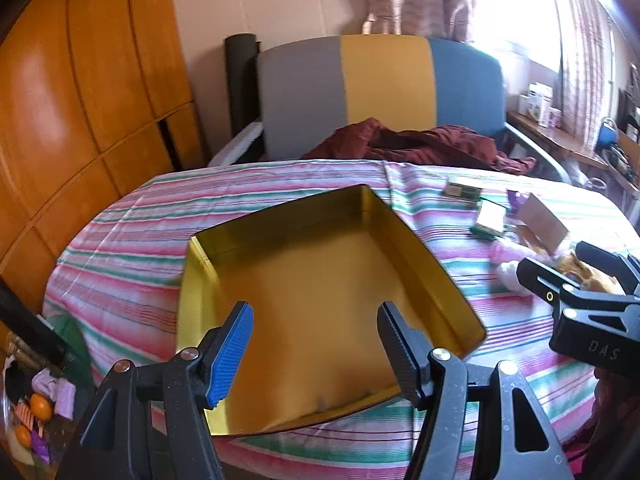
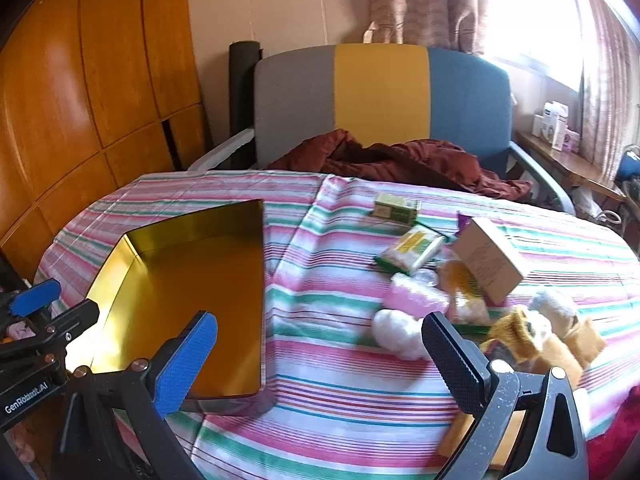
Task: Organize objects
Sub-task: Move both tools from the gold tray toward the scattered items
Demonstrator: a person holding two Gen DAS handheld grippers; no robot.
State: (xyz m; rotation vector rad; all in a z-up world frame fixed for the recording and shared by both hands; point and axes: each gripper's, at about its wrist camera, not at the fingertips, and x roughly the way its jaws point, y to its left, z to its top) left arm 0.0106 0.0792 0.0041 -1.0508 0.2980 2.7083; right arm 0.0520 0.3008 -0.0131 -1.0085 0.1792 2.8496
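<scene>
An empty gold tin box [image 1: 320, 280] lies open on the striped tablecloth [image 1: 132, 232]; it also shows in the right wrist view [image 2: 192, 280]. My left gripper [image 1: 316, 344] is open and empty above the box's near side. My right gripper [image 2: 320, 352] is open and empty over the cloth, between the box and a pile of small things. The pile holds a cardboard box [image 2: 488, 260], two green-yellow packets [image 2: 396, 206] [image 2: 412, 250], a pink packet [image 2: 412, 296], a white cotton lump [image 2: 396, 334] and a yellow plush toy [image 2: 536, 340].
A grey, yellow and blue chair [image 2: 380, 96] with a dark red cloth [image 2: 400, 160] stands behind the table. A wooden wardrobe [image 2: 80, 100] is at the left. A shelf with boxes [image 2: 556, 124] is at the right by the window. A bowl of fruit [image 1: 36, 412] sits low left.
</scene>
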